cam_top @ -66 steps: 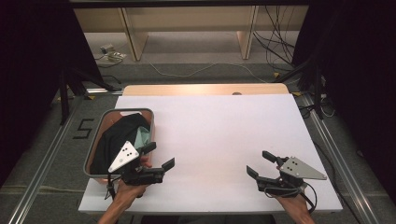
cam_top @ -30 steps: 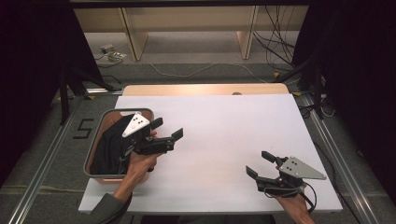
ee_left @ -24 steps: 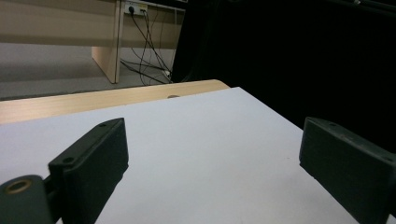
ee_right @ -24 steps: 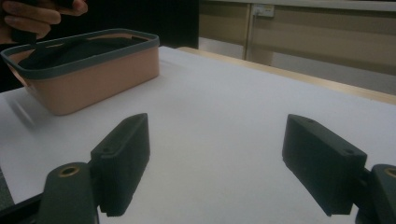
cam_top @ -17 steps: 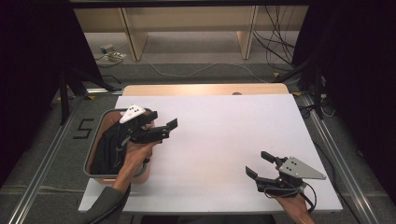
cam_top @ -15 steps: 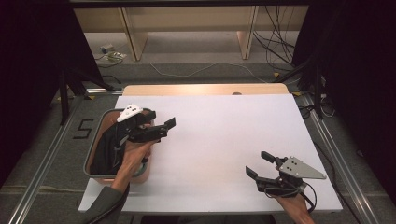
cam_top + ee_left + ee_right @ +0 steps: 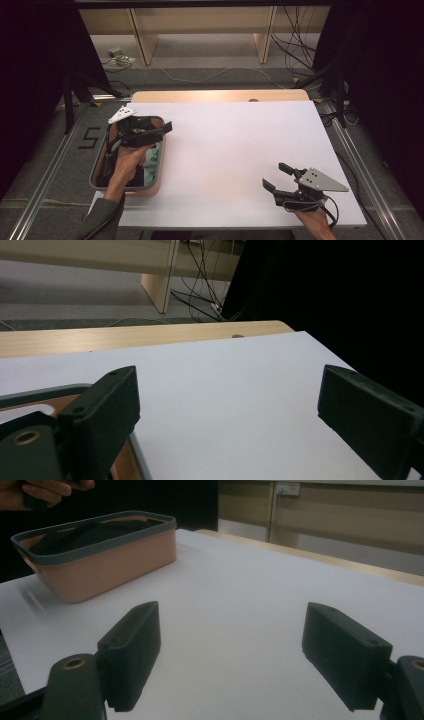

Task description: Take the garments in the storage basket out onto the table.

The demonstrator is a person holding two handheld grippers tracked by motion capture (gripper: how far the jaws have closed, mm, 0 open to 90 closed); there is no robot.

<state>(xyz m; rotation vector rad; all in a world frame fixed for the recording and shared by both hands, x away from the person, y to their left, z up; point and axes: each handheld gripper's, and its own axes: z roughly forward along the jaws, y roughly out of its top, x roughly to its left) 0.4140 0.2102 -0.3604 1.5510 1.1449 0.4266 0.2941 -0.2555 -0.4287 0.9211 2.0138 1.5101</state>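
High view: the left tool [image 7: 162, 131] hovers over the far end of the bin [image 7: 159, 176], its jaws spread with nothing between them and pointing toward the middle of the worktop [image 7: 235, 150]. The bin, pink with a grey rim, sits at the worktop's left edge. Dark cloth [image 7: 145, 175] lies in it, beside a pale green piece [image 7: 156, 151]. The left hand [image 7: 127, 162] reaches in above the bin's near half.

The right tool [image 7: 276, 179] rests low at the worktop's near right corner, well apart from the bin, jaws spread and empty.

Left gripper view: the two black jaws stand wide apart over bare white worktop [image 7: 225, 390], and the bin rim [image 7: 50, 391] curves in at the lower left, just beside the left jaw. The jaws have just been closing slightly, though nothing sits between them.

Right gripper view: the jaws stand wide over the white surface, gripping nothing. The bin [image 7: 115, 567] stands farther off at upper left, dark cloth [image 7: 95, 532] filling it up to the rim, and the left hand [image 7: 45, 487] is above it.
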